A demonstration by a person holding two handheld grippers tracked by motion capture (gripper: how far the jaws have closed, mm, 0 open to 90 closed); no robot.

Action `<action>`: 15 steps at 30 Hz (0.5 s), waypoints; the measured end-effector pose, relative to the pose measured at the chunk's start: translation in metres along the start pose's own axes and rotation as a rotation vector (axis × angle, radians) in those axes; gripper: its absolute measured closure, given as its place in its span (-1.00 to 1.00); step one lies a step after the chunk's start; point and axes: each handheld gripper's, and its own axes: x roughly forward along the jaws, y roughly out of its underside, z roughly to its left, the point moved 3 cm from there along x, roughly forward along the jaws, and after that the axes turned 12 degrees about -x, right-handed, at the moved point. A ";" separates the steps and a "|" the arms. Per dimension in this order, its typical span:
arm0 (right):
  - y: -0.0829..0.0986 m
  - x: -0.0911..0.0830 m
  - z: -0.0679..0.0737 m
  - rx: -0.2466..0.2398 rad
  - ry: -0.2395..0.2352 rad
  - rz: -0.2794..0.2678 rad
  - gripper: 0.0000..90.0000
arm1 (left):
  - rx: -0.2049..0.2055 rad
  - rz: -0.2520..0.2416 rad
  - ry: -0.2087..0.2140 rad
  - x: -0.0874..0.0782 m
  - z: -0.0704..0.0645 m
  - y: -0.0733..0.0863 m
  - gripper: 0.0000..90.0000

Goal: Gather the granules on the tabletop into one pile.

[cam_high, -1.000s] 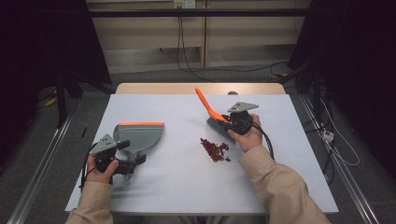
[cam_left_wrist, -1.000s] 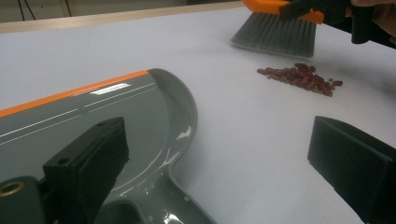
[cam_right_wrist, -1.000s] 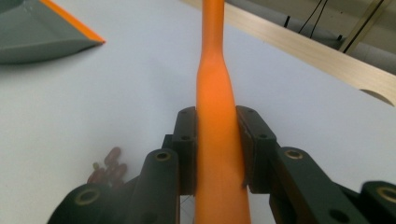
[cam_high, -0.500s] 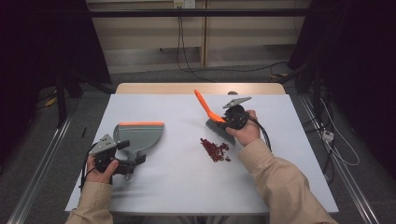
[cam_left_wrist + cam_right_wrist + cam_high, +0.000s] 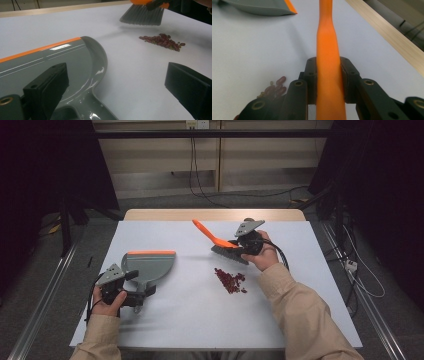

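On the table [image 5: 190, 320], the dustpan [image 5: 147, 267] is lying left of the pile of beans [image 5: 230, 281]; the brush [image 5: 225, 245] is hovering just behind the beans.

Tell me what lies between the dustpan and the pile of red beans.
Only bare white table: the high view shows nothing between the dustpan and the red beans.

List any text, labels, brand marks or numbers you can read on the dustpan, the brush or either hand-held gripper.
None: no readable text in these views.
Dustpan: plain grey with an orange lip, no print or embossed mark visible.
Brush: plain orange handle, no brand.
Left hand-held gripper and right hand-held gripper: black jaws with screw holes only, no labels.
Red beans and table: unmarked.
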 end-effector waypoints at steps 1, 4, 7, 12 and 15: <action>0.000 0.002 0.000 -0.008 -0.009 -0.003 0.59 | -0.002 -0.003 -0.001 0.000 0.000 0.000 -0.89; 0.000 0.010 0.000 -0.024 -0.042 -0.032 0.59 | -0.007 -0.004 -0.002 -0.001 0.001 0.000 -0.89; 0.001 0.015 0.002 -0.045 -0.060 -0.024 0.59 | -0.004 -0.004 -0.006 -0.001 0.002 0.000 -0.89; 0.000 0.016 0.008 -0.120 -0.122 -0.020 0.59 | -0.005 -0.002 -0.004 0.000 0.001 0.000 -0.89; 0.000 0.012 0.011 -0.151 -0.152 -0.013 0.59 | -0.003 -0.002 -0.007 -0.001 0.001 0.000 -0.89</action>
